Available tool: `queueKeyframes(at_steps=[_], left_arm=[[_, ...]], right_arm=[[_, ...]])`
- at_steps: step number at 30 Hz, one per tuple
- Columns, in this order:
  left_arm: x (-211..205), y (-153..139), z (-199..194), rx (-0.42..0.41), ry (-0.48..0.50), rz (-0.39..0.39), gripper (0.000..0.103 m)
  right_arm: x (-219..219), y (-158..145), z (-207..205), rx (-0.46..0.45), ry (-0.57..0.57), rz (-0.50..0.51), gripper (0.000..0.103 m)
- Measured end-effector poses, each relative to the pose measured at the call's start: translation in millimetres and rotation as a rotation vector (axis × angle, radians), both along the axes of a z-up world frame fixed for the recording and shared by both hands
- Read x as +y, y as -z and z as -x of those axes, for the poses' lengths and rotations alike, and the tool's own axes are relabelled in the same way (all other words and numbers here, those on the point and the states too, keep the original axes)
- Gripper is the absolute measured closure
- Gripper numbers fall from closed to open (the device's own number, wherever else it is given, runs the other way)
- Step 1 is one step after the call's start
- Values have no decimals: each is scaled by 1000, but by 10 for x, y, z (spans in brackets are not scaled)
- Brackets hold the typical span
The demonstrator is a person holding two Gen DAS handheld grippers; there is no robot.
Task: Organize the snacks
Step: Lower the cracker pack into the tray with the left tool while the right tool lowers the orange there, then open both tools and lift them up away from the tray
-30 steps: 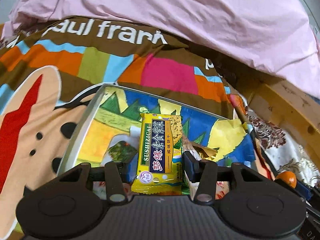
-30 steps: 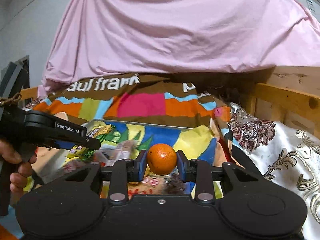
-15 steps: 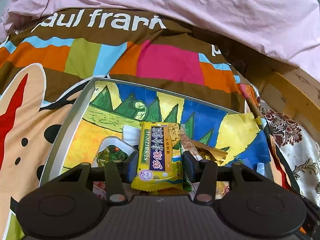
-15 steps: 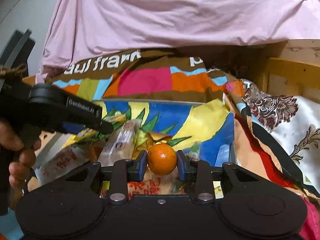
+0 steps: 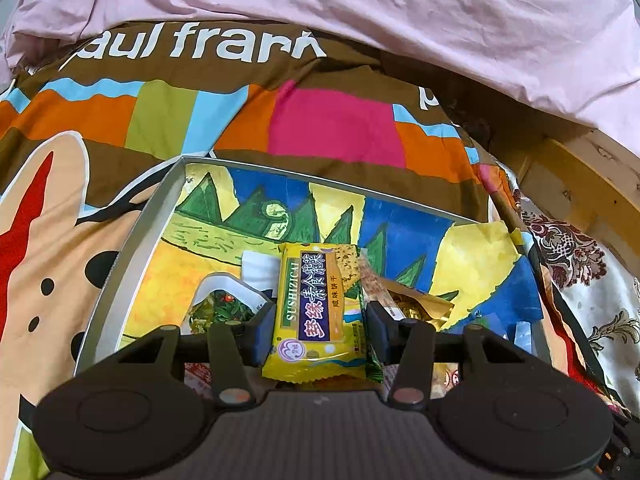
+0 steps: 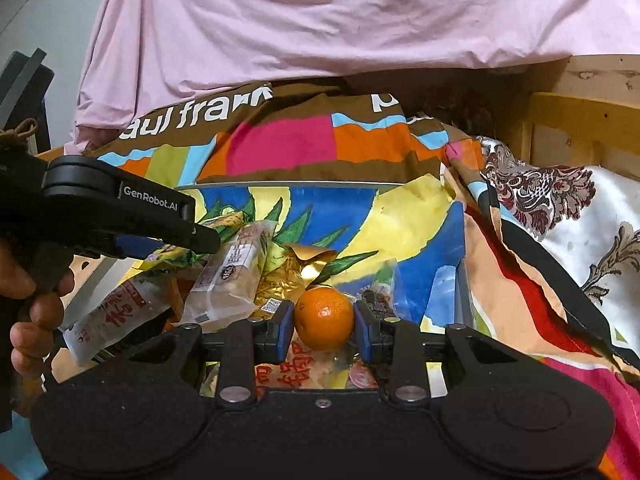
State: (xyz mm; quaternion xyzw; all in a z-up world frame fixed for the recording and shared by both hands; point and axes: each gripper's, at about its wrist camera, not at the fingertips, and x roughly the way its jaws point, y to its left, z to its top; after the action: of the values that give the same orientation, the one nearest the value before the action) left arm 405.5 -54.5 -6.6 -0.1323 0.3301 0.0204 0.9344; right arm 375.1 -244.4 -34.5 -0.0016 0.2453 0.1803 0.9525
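Note:
A yellow biscuit packet (image 5: 316,300) sits between the pads of my left gripper (image 5: 320,332), low over the snacks in the metal tray (image 5: 132,256). The jaws are opening slightly, and the pads still touch the packet's sides. My right gripper (image 6: 324,328) is shut on a small orange (image 6: 325,318), which hangs just above the snacks at the tray's near right part. In the right wrist view the left gripper (image 6: 208,240) reaches in from the left, held by a person's hand (image 6: 28,300).
The tray (image 6: 456,292) has a colourful painted lining and holds a clear-wrapped bar (image 6: 228,276), a gold pouch (image 6: 296,268), a red-printed packet (image 6: 112,316) and a green packet (image 5: 220,304). It lies on a patterned bedspread (image 5: 336,128). A pink sheet (image 5: 360,8) lies behind, a wooden frame (image 6: 580,128) to the right.
Both grippers came forward and lower over the tray, carrying the packet and the orange. The left one has stayed still for the last half second.

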Motion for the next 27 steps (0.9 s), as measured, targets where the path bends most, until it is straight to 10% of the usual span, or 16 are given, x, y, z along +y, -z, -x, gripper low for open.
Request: queueKeyframes(at_steps=[15, 27], left_arm=[[-48, 39, 124, 4, -2, -14, 33], [-17, -232, 427, -96, -7, -19, 8]], right_arm=[[-67, -34, 36, -15, 17, -33, 65], [-200, -379, 235, -103, 51, -93, 35]])
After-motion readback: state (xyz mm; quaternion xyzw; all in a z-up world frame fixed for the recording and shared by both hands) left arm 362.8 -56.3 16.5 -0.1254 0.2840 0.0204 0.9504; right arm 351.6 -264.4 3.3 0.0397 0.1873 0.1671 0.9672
